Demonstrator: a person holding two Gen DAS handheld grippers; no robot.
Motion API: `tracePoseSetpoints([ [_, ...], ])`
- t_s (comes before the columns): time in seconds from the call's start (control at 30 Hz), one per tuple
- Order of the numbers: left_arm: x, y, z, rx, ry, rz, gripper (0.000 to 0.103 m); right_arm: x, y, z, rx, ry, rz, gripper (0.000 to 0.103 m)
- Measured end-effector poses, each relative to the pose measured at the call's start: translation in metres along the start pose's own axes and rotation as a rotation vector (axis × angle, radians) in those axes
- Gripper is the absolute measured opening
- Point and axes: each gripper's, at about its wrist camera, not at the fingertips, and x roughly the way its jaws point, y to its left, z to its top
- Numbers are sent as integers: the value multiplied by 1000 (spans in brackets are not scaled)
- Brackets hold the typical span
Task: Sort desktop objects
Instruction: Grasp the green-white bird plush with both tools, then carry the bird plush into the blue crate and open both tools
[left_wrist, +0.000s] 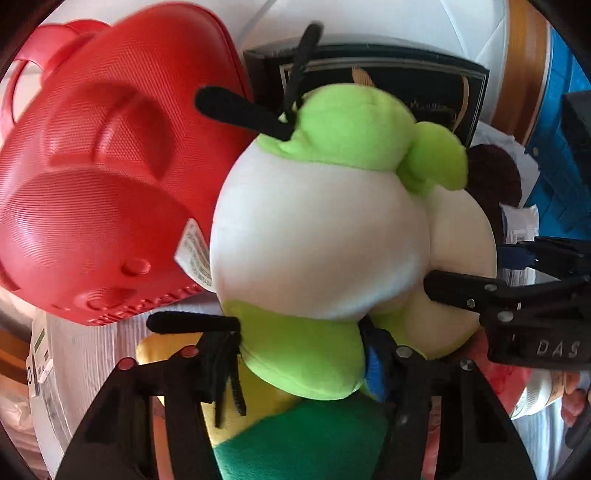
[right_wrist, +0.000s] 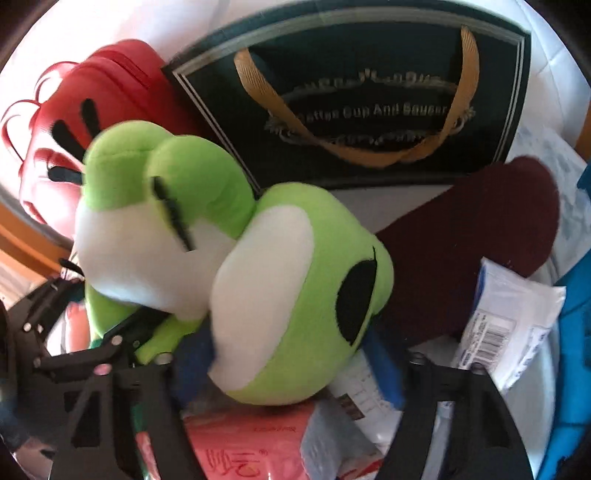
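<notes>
Where gold print shows — "Cup And Saucer" box (right_wrist: 354, 107)

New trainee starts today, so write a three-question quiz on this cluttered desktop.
1. True or false: the frog plush sits between the fingers of the left gripper.
2. What is printed on the dark green gift bag? A: Coffee Cup And Saucer. B: Tea Pot Set. C: Wine Glasses.
3. In the left wrist view, what is the large thing just left of the plush?

Key: 1 true. 2 A. 3 the red hard-shell case.
</notes>
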Motion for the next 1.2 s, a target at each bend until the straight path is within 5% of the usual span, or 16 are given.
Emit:
tracePoseSetpoints([
  [0.2, -44, 1, -10, -21, -73, -10, 53, -38, 19, -7, -90, -69, -57, 63],
  [0.67, -214, -17, -23, -30, -305, -74, 53, -210, 53, -28, -151, -299, -152, 63],
  [1.2, -342, -164, 46, 123, -495, -211, 53, -425, 10, -89, -20, -537, -313, 63],
])
